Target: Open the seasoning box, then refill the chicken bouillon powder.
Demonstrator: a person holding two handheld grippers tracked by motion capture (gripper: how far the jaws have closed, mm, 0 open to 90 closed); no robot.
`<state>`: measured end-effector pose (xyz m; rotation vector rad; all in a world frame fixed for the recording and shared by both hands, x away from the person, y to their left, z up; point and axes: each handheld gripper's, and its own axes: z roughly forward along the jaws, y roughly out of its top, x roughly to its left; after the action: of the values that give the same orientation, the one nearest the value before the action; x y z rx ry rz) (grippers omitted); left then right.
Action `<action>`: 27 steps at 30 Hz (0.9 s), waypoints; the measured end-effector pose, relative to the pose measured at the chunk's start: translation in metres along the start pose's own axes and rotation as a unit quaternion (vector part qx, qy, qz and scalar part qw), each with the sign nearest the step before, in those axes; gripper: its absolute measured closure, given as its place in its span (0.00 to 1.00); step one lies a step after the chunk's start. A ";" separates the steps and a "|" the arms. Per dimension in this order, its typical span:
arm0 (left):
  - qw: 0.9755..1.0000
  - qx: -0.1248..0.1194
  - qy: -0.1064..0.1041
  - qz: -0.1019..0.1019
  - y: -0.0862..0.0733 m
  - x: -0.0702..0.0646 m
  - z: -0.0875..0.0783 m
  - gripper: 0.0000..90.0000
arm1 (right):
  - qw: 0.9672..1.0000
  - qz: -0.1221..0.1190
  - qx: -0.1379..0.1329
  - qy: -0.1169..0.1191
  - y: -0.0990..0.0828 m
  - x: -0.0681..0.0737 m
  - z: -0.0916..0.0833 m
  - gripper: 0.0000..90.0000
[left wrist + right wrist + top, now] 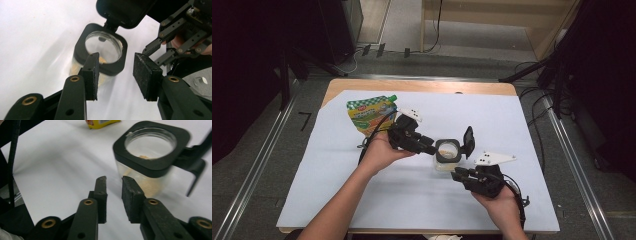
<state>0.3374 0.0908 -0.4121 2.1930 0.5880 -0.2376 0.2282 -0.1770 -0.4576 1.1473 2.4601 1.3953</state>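
I see both grippers empty: left gripper (430, 148) half open, right gripper (458, 173) slightly parted, flanking the jar (448, 154) mid-frame.

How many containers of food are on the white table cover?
2: a clear jar with its black lid flipped open, at the middle between the two grippers, and a green and yellow pouch at the far left.

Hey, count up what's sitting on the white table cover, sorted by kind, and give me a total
Clear jars with a black flip lid: 1, the jar, lid open
Printed refill pouches with a green cap: 1, the pouch
Total: 2
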 end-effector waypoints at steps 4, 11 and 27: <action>1.000 0.005 0.004 -0.003 -0.007 0.004 -0.008 0.61 | 1.000 -0.013 0.000 0.015 -0.001 0.008 0.011 0.75; 1.000 -0.004 0.011 -0.020 -0.019 0.010 -0.025 0.57 | 0.999 -0.027 0.012 0.034 -0.001 0.020 0.028 0.67; 0.998 -0.020 0.042 -0.047 -0.042 0.025 -0.064 0.54 | 0.997 -0.048 0.032 0.056 0.000 0.032 0.050 0.60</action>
<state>0.3367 0.1712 -0.4092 2.1479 0.7372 -0.1823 0.2259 -0.1218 -0.4782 0.9729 2.6165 1.3992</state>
